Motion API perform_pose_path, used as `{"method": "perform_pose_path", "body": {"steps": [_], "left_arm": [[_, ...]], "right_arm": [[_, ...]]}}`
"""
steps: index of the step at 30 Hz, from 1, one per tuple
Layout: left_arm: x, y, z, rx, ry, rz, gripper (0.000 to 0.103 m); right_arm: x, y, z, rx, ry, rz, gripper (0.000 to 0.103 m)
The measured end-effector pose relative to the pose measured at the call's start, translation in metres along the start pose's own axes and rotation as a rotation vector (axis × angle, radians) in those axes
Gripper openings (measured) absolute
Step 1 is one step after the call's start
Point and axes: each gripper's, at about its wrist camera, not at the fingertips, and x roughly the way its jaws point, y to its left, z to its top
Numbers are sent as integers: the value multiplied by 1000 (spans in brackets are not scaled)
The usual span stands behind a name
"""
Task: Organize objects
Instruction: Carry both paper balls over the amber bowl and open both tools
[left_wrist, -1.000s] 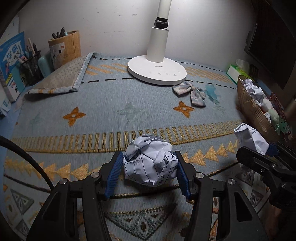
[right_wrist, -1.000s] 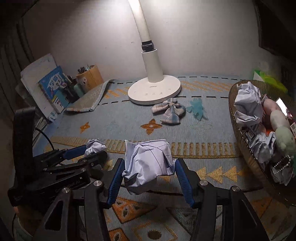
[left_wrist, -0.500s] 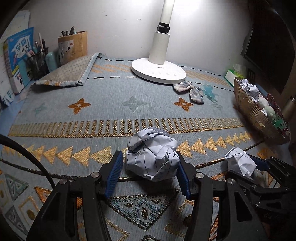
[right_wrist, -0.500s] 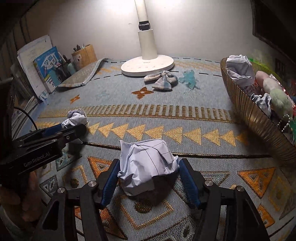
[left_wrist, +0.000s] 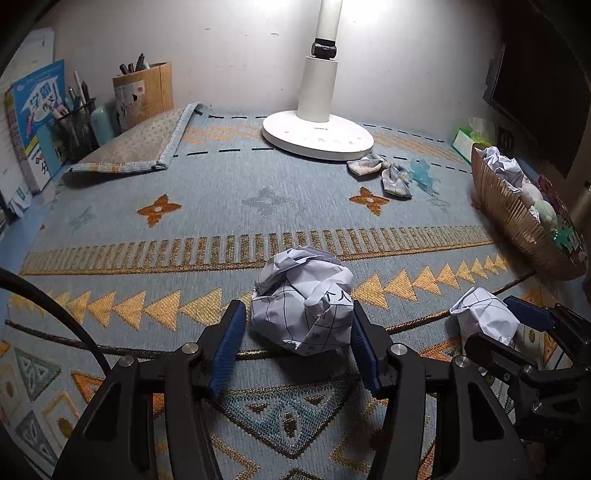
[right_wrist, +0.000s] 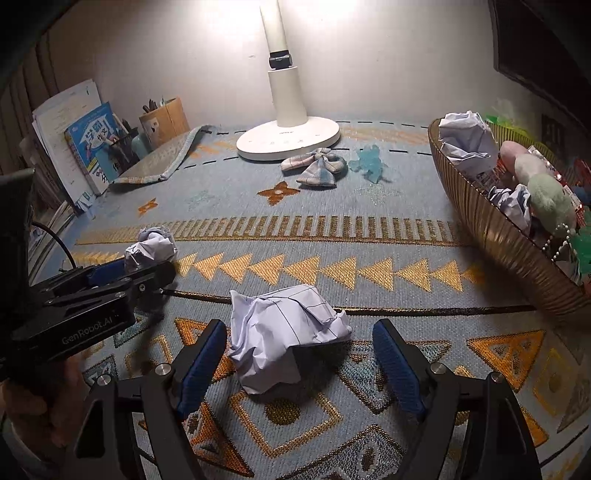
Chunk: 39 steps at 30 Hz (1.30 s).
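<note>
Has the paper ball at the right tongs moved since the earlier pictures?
Yes. The paper ball came down onto the mat, nearer the camera than the lamp base.

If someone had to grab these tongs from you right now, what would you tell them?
Left tongs: shut on a crumpled paper ball, low over the mat.
Right tongs: jaws have just been opening; their paper wad lies loose on the mat between them.
Basket at right already holds paper balls and small toys.
Left to do: both papers, plus the plaid bow and blue clip near the lamp.
</note>
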Motion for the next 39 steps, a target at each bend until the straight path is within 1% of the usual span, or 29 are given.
{"method": "perform_pose_path", "body": {"steps": [3,5,7,8,9,10,14,17,20,22,24,26,29,31,33,35,37,39], "left_arm": [[1,0,0,3,4,0,53],[1,0,0,4,5,0,53],[1,0,0,5,5,0,53],[1,0,0,5,5,0,53],[1,0,0,5,5,1,53],[1,0,0,6,5,1,53],[1,-1,0,11,9,7,53],[0,-3,-1,20,0,33,53],[-2,-8,1,42,0,29,53],[-4,-13,4,53,16,0,53],[-11,-21,11,63,4,-44,52],[-24,-37,26,92,-37,-84,52],[-43,-74,53,162,-111,-142,52],[-49,-96,71,181,-139,-194,48],[-48,-112,89,184,-140,-259,35],[-47,-123,102,168,-137,-296,35],[-49,-129,108,165,-146,-347,35],[-51,-127,106,170,-153,-355,37]], "right_arm": [[1,-1,1,5,5,1,80],[2,1,1,2,10,2,78],[4,3,0,-8,20,12,64],[3,5,-1,-18,14,10,61],[2,8,-2,-30,10,11,55],[2,10,-2,-44,7,19,52],[-5,12,-4,-64,-29,33,52],[-14,7,-5,-39,-68,33,50],[-30,-3,-6,0,-101,71,50],[-44,-14,-8,25,-116,74,50],[-61,-28,-8,32,-143,47,50],[-86,-47,-2,43,-198,12,50],[-124,-80,15,90,-289,-30,50],[-142,-102,25,129,-333,-49,50],[-151,-119,35,147,-349,-74,50],[-158,-130,40,146,-364,-111,50],[-163,-138,45,147,-377,-132,50],[-163,-144,48,159,-380,-129,50]]}}
